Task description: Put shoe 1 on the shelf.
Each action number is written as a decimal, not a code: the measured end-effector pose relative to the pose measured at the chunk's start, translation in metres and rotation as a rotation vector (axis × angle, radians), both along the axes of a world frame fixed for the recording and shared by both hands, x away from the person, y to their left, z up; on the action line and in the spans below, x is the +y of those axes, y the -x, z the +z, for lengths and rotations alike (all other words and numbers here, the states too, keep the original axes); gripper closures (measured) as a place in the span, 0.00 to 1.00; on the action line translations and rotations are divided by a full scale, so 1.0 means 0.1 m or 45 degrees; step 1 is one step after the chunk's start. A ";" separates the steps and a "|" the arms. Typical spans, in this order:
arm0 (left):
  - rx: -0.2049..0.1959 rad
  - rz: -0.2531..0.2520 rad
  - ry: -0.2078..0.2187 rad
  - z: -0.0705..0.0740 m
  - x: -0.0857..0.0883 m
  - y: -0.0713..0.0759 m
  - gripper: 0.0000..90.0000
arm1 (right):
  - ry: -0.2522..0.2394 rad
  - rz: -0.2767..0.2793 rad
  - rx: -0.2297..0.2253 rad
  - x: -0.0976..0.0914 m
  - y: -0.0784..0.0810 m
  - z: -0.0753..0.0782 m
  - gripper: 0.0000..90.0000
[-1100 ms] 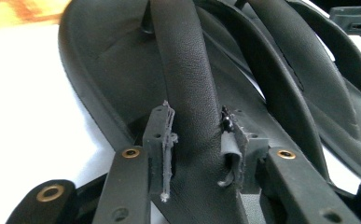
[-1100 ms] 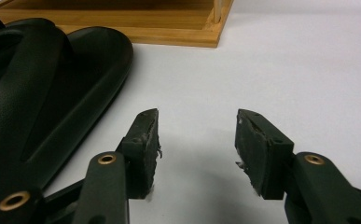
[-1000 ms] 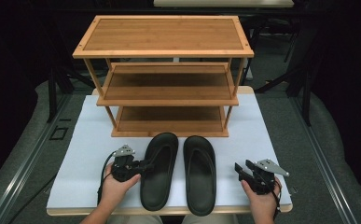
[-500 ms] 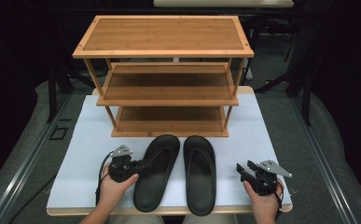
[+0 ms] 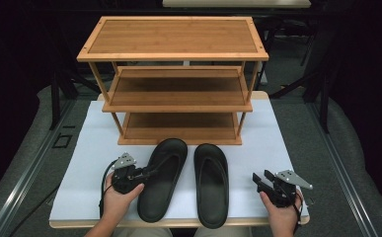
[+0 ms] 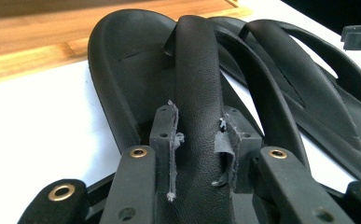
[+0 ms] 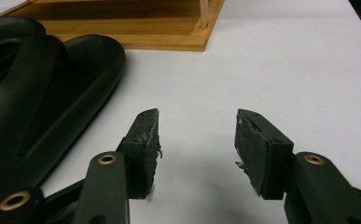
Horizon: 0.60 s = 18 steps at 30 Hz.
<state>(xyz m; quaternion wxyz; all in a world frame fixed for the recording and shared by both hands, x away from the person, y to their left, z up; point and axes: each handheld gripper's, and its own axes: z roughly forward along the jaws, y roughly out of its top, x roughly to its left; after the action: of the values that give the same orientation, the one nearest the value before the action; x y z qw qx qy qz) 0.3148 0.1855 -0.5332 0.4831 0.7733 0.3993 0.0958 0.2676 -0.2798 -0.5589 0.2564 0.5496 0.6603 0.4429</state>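
Left gripper view puts the left sandal's strap (image 6: pixel 199 93) right between the pads (image 6: pixel 171 140), both pressing its sides, so the left gripper (image 5: pixel 146 174) is clamped on that strap. The sandal (image 5: pixel 161 180) itself lies flat on the white table cover (image 5: pixel 90 148), toe toward the wooden shoe rack (image 5: pixel 173 79), heel near the front edge, slightly angled vs. its mate. Right sandal (image 5: pixel 211 183) sits just beside it, apart by a thin gap, untouched. Right gripper (image 5: pixel 260 180) rests off to the right of that sandal w/ the person's right hand (image 5: pixel 281 210) around it; right gripper view shows its jaws standing apart, nothing between them, bare cover below. Rack stands just behind the sandals' toes, three shelves, all bare as far as I can see. Progress, judging by this: early stage, looks like the pair is meant for the rack. Done: grip on 1st sandal. Left: lift it, set it on a shelf, then same for the 2nd; neither sandal is off the table yet.
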 end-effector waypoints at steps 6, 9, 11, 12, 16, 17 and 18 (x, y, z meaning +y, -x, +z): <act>-0.048 0.034 0.040 0.08 0.08 0.06 0.77 | 0.003 0.013 -0.011 0.03 -0.02 -0.01 0.55; -0.074 0.056 0.062 0.14 0.13 0.10 0.77 | 0.006 0.013 -0.013 0.03 -0.01 0.00 0.55; -0.093 0.070 0.082 0.19 0.17 0.13 0.77 | 0.001 0.010 -0.016 0.03 -0.01 0.01 0.55; -0.098 0.076 0.089 0.21 0.19 0.14 0.77 | -0.004 0.009 -0.019 0.03 -0.01 0.01 0.55; -0.136 0.107 0.121 0.32 0.28 0.21 0.77 | -0.011 0.001 -0.044 0.03 -0.01 0.01 0.55; -0.147 0.117 0.128 0.35 0.30 0.22 0.77 | -0.014 0.001 -0.046 0.03 -0.01 0.01 0.55; -0.159 0.125 0.137 0.38 0.32 0.24 0.77 | -0.015 0.000 -0.049 0.03 -0.01 0.01 0.55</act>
<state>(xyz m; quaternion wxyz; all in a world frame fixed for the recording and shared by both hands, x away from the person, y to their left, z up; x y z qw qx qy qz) 0.2906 0.2174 -0.4953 0.5426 0.7181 0.4106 0.1458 0.2690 -0.2766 -0.5577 0.2657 0.5424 0.6528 0.4572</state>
